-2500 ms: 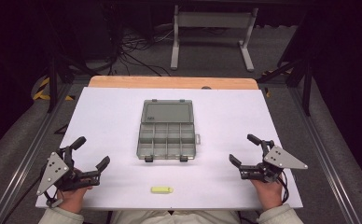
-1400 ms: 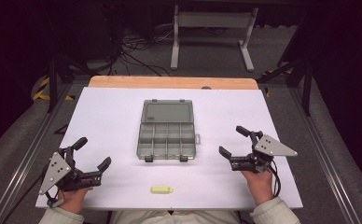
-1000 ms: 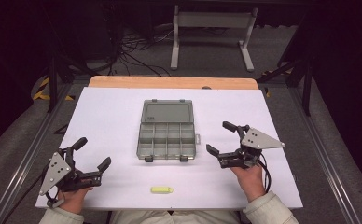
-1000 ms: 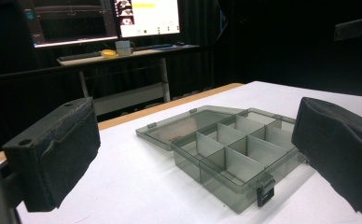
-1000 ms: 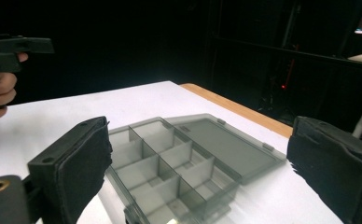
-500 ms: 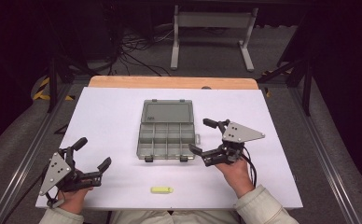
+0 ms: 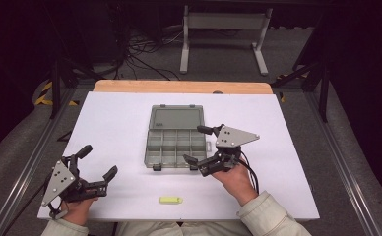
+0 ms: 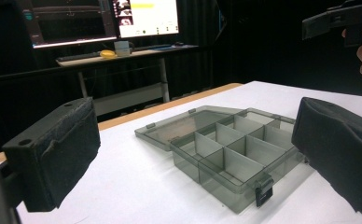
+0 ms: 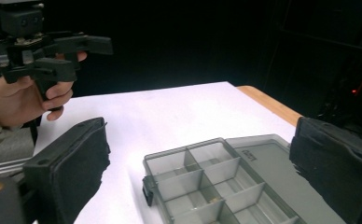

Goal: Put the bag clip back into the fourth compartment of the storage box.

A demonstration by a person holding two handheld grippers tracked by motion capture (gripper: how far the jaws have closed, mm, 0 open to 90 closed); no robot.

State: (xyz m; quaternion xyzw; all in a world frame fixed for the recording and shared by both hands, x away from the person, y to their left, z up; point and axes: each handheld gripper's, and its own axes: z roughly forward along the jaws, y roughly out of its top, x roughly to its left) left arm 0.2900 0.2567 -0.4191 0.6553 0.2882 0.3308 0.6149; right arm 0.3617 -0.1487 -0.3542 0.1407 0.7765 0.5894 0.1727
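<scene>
- At the right edge of the organiser box (image 7: 175,141), the right gripper (image 7: 200,144) is hovering with its jaws spread wide apart, grasping nothing; one jaw is sitting over the box's right rim near the lid hinge line, the other by the front right corner.
- Whether either jaw is actually touching the box cannot be told from the high view; in the right gripper view the box (image 9: 216,186) is lying between the two black pads and apart from both.
- Near the front left corner of the counter (image 7: 115,118), the left gripper (image 7: 98,162) is resting in the person's hand, jaws also wide apart and empty, well apart from the box.
- Through the left gripper view, the box (image 8: 230,149) is appearing between the pads, with the right gripper (image 8: 342,21) showing at the upper right.
- Counting: two grippers, one box, one small yellow-green object (image 7: 171,200).
- Lying near the middle of the white counter, the box is standing open, its lid folded flat towards the far side.
- Made of smoky grey see-through plastic, it is showing two rows of compartments split by dividers, all looking empty, though one in the right gripper view may be holding a tiny speck.
- Two dark latches are hanging on its near edge.
- Close to the counter's front edge, the small yellow-green object is lying flat, between the two hands and apart from the box.
</scene>
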